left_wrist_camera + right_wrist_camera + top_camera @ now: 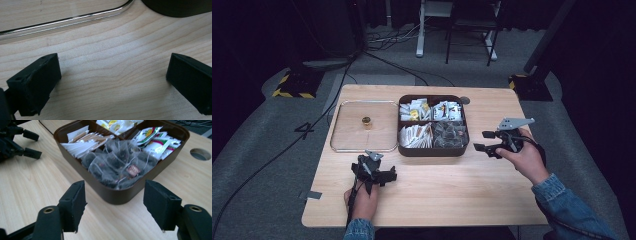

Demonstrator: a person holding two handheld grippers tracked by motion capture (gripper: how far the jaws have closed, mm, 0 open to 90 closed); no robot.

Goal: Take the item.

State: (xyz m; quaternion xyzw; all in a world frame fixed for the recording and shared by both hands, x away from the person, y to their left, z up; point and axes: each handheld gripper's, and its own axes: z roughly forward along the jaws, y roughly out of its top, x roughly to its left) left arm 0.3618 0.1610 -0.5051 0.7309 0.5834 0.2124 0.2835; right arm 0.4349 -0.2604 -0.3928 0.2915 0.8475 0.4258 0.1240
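tea box (117,195) just beyond right tongs (115,207) — apart

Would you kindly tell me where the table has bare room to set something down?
Bare wood lies along the near edge between the left tongs and right tongs. The brown box and glass lid crowd the middle.

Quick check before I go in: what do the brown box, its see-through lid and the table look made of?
Box: likely plastic, smooth dark brown with a soft sheen and rounded moulded corners. Lid: clear plastic or glass, I can't tell which; wood grain shows through it and its rim glints. Table: pale wood or wood-look laminate, matte, with visible grain.
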